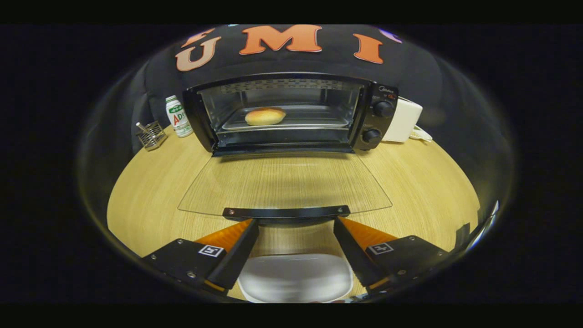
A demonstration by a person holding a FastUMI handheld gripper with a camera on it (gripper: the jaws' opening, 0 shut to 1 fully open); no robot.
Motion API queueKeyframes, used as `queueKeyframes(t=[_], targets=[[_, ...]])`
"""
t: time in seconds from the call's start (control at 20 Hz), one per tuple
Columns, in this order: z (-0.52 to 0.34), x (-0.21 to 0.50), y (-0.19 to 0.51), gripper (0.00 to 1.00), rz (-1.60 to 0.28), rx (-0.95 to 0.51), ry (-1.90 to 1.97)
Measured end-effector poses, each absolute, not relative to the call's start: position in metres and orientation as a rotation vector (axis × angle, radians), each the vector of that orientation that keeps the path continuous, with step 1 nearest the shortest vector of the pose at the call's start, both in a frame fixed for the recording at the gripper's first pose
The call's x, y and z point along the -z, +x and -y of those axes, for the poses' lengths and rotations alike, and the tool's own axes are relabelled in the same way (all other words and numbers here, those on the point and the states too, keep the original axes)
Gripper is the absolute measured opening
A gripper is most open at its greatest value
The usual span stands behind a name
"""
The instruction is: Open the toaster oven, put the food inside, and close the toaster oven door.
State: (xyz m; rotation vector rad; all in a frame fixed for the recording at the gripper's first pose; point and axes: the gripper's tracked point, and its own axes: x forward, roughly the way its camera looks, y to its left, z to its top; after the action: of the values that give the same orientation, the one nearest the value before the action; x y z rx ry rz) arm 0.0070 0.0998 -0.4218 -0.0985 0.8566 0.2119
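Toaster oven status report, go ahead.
Gripper open, jaws just below the door handle, not gripping. Toaster oven door down flat; bread roll on inside tray. Nothing blocking the door.

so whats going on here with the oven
A person is working a handheld pair of tongs at a toaster oven on a wooden table. The glass door is folded all the way down, and a bread roll already sits on the tray inside. The tongs are open, their tips right at the door handle, one near each end, not gripping it. What's left looks like lifting the door shut.
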Motion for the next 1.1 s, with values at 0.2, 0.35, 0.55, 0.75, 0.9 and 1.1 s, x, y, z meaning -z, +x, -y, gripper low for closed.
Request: queueKeyframes(t=[0.2, 0.35, 0.55, 0.75, 0.9, 1.1], targets=[[-0.1, 0.405, 0.012, 0.99, -0.814, -0.235, -0.064], [-0.101, 0.393, 0.018, 0.99, -0.779, -0.256, -0.081], [-0.102, 0.381, 0.023, 0.99, -0.75, -0.258, -0.072], [-0.105, 0.365, 0.03, 0.99, -0.727, -0.258, -0.067], [-0.108, 0.348, 0.04, 0.99, -0.688, -0.258, -0.059], [-0.112, 0.326, 0.057, 0.99, -0.649, -0.272, -0.049]])
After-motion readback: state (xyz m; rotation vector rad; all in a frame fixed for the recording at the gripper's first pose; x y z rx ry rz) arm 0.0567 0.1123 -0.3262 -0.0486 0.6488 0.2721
